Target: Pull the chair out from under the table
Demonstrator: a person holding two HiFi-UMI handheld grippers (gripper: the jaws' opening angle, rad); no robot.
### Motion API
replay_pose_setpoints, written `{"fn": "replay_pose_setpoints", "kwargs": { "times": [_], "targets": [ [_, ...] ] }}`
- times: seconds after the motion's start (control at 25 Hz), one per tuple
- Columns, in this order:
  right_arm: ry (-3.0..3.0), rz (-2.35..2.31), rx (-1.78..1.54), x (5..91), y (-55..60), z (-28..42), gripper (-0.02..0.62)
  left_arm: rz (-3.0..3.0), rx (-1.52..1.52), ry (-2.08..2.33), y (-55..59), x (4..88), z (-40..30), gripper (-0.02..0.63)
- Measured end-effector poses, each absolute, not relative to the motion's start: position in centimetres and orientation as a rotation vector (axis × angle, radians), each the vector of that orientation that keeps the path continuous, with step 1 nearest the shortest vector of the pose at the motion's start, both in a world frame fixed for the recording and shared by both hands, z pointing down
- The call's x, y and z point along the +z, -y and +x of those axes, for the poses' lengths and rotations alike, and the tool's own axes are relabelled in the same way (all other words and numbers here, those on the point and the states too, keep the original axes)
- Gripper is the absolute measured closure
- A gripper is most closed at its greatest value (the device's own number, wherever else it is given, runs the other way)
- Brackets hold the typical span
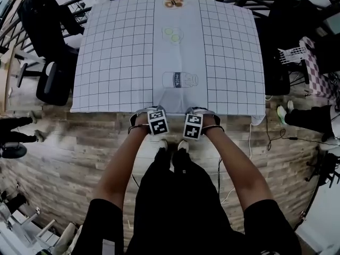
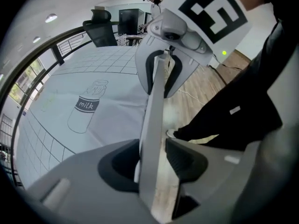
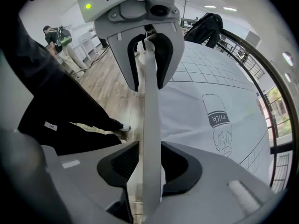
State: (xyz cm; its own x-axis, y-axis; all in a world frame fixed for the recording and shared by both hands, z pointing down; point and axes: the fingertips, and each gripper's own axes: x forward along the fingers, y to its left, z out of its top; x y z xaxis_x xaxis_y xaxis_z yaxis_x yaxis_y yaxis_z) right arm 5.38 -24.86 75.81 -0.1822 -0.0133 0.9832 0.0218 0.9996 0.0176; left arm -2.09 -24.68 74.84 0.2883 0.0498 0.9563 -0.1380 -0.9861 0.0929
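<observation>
left gripper (image 2: 152, 160) and right gripper (image 3: 148, 164) jaws both clamp the chair rail (image 2: 157, 92) lying along the worktop (image 1: 117, 62) edge (so pull straight back).

The cloth (image 1: 117, 62) is pale grey-white, with a black grid on 2 side panels and a plain middle strip. On the strip are a dark-outlined bottle (image 1: 179, 79) with a dark label, 2 green rings (image 1: 172, 34) and orange-brown rings (image 1: 173, 2). The floor (image 1: 69, 142) is brown wood plank. The left gripper (image 2: 156, 153) and right gripper (image 3: 149, 164) are light grey with black pads and black-and-white square markers. The chair edge (image 3: 150, 101) is white. The clothes (image 1: 175, 206) are black and the shoes (image 1: 183, 145) white.
</observation>
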Motion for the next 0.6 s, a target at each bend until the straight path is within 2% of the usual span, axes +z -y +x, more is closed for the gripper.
{"fn": "replay_pose_setpoints", "kwargs": {
  "times": [0.16,0.32,0.48,0.6],
  "targets": [
    [1.738,-0.026,-0.054,77.1,24.9,5.2,0.459,2.368,1.845,0.05,24.7,76.7,-1.7,0.428],
    [1.71,-0.027,-0.041,78.6,24.8,5.2,0.457,2.384,1.93,0.044,24.8,77.5,-1.8,0.47],
    [1.648,-0.03,-0.056,79.5,25.2,5.4,0.495,2.378,1.951,0.063,25.4,77.9,-1.7,0.512],
    [1.649,-0.04,-0.037,79.6,25.0,5.3,0.493,2.349,1.962,0.014,25.3,78.5,-1.7,0.512]
  ]
}}
